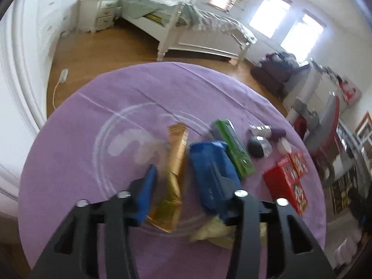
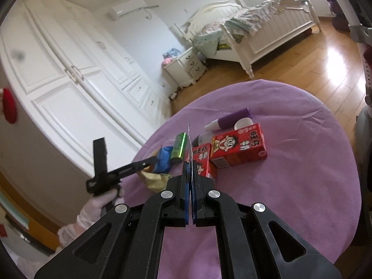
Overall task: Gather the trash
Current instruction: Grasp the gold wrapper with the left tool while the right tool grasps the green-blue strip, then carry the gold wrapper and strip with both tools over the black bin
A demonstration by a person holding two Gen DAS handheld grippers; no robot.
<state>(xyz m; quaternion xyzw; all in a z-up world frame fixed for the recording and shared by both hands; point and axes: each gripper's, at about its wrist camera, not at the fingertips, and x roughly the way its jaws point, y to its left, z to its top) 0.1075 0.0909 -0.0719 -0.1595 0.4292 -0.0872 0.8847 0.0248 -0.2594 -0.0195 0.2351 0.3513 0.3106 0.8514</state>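
In the left wrist view, my left gripper (image 1: pixel 186 174) is open above a clear glass plate (image 1: pixel 104 134) on the purple tablecloth. A gold wrapper (image 1: pixel 175 162) hangs between its blue-padded fingers, and a blue wrapper (image 1: pixel 207 160) lies against the right finger. A crumpled yellowish wrapper (image 1: pixel 209 232) lies below. In the right wrist view, my right gripper (image 2: pixel 190 169) is shut on a thin white-and-blue wrapper (image 2: pixel 189 144) held edge-on. The left gripper also shows there (image 2: pixel 148 162) by the blue wrapper (image 2: pixel 164 159).
A green packet (image 1: pixel 232 148), two red drink cartons (image 2: pixel 237 147), a purple tube (image 2: pixel 232 118), a white cap and a small dark jar stand on the round table (image 2: pixel 290 186). A bed, nightstand and white wardrobe are beyond.
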